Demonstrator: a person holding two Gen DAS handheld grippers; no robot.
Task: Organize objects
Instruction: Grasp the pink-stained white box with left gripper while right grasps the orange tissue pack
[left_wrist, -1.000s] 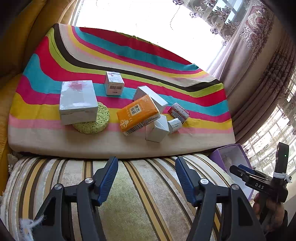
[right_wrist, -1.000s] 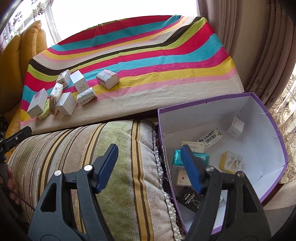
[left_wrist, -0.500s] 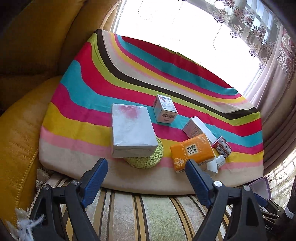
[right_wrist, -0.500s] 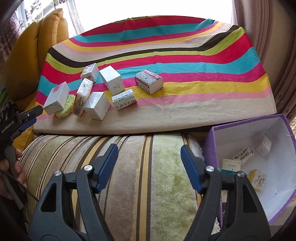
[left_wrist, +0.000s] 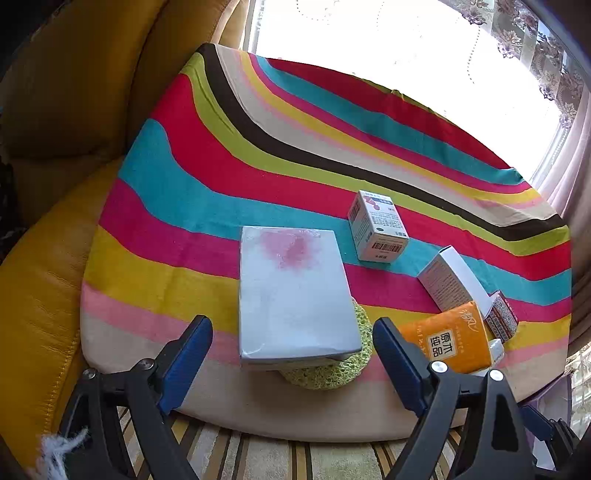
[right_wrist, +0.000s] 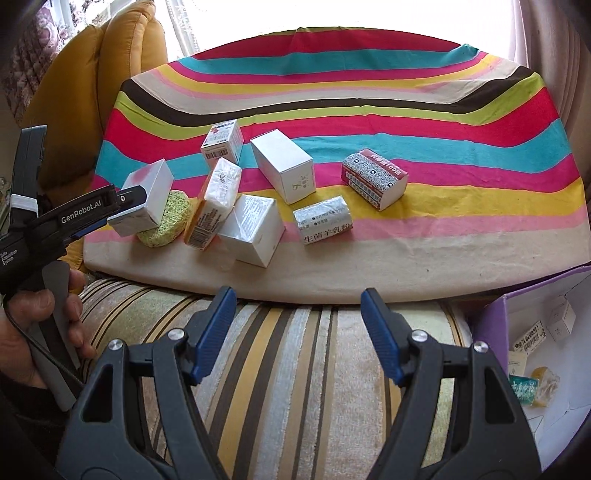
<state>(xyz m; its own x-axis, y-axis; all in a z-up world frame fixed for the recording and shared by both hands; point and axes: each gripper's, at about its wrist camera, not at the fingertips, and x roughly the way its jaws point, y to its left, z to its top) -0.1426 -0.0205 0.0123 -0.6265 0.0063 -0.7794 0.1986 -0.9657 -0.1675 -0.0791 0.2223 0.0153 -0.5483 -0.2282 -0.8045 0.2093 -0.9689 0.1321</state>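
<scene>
On the left tool (right_wrist: 125, 199), opening and empty, "GenRobot.AI" reads; right tool (right_wrist: 297, 332) apart, empty.

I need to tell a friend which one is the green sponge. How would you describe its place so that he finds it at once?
Look at the striped cloth covering the table, then at its near left corner. There a flat white box with a pink stain lies tilted, and the round green sponge sticks out from under it. It is the only round, rough thing among the boxes.

Bright window (left_wrist: 388, 55) – glare behind, patterned curtains (left_wrist: 546, 55) at right, mustard leather sofa (left_wrist: 55, 110), striped plush cushion (right_wrist: 295, 369)
</scene>
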